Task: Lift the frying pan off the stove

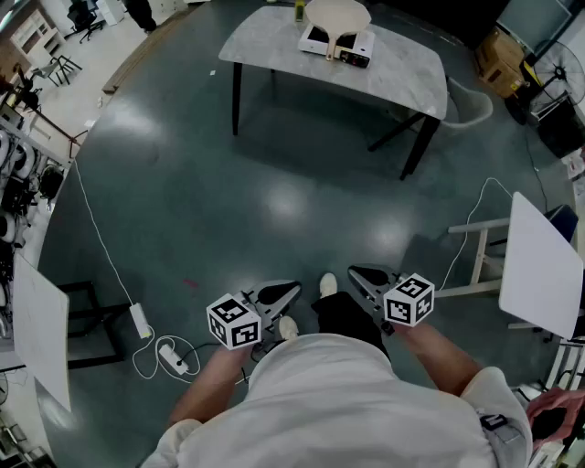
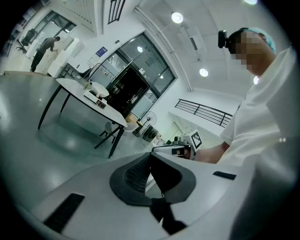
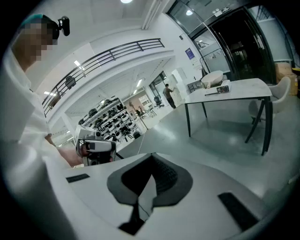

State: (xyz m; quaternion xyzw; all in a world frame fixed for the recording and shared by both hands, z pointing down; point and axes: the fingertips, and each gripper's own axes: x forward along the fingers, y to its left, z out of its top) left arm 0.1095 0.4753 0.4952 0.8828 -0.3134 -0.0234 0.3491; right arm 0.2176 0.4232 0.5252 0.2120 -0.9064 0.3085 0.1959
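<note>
A pale frying pan [image 1: 338, 16] rests on a white portable stove [image 1: 336, 44] on the grey table [image 1: 274, 46], far across the floor from me. Both grippers hang close to my body, well short of the table. My left gripper [image 1: 291, 291] is shut with nothing in it, and so is my right gripper [image 1: 356, 272]. In the left gripper view the shut jaws [image 2: 151, 174] point toward the distant table [image 2: 70, 84] with the pan [image 2: 97, 88] on it. The right gripper view shows its shut jaws [image 3: 151, 180], and the pan [image 3: 212, 77] on the table [image 3: 248, 86].
A power strip with a white cable [image 1: 174, 356] lies on the floor at my left. A white board [image 1: 41, 329] stands at the left, a white folding table [image 1: 544, 265] at the right. A pale chair [image 1: 471, 105] and boxes [image 1: 498, 55] are beside the grey table.
</note>
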